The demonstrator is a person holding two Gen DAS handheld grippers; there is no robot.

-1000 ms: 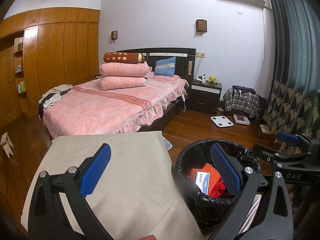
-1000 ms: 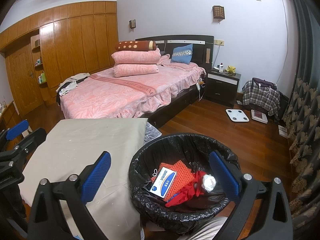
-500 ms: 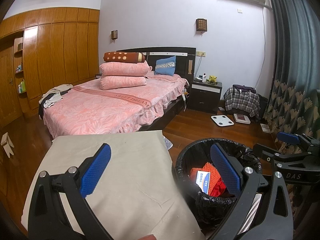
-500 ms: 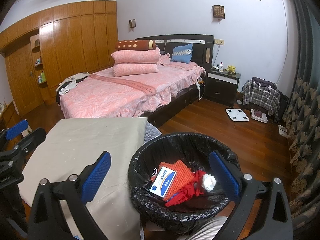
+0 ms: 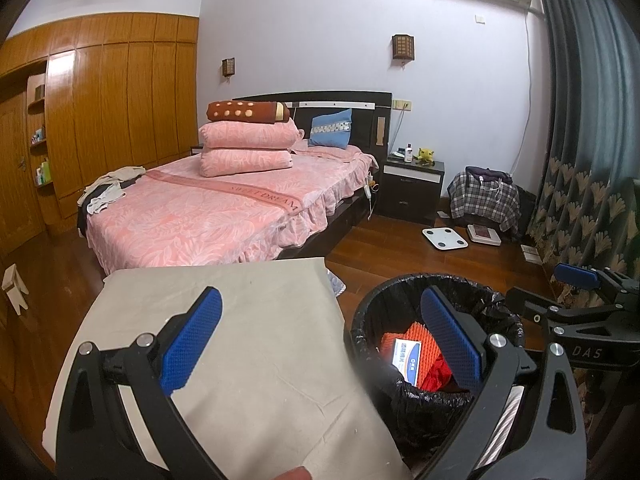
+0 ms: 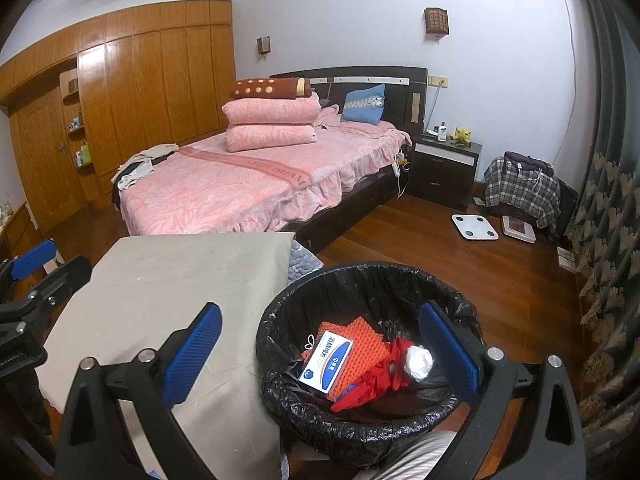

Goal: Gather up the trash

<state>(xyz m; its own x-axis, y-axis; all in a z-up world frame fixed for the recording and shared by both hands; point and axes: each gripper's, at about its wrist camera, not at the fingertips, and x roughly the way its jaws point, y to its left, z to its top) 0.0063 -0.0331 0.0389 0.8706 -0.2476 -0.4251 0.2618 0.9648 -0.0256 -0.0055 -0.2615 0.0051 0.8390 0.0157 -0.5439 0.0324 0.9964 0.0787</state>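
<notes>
I hold both grippers, left [image 5: 320,344] and right [image 6: 320,350], spread wide and empty. The trash [image 6: 352,360] lies in the bin [image 6: 280,392] at five o'clock of the table [image 6: 168,280], so I judge collecting finished.

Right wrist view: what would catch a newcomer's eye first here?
The black-lined bin in the foreground, holding a white-and-blue box on orange and red scraps. Behind it, the pink bed with stacked pillows fills the middle of the room. Both grippers, left and right, are open and empty.
</notes>
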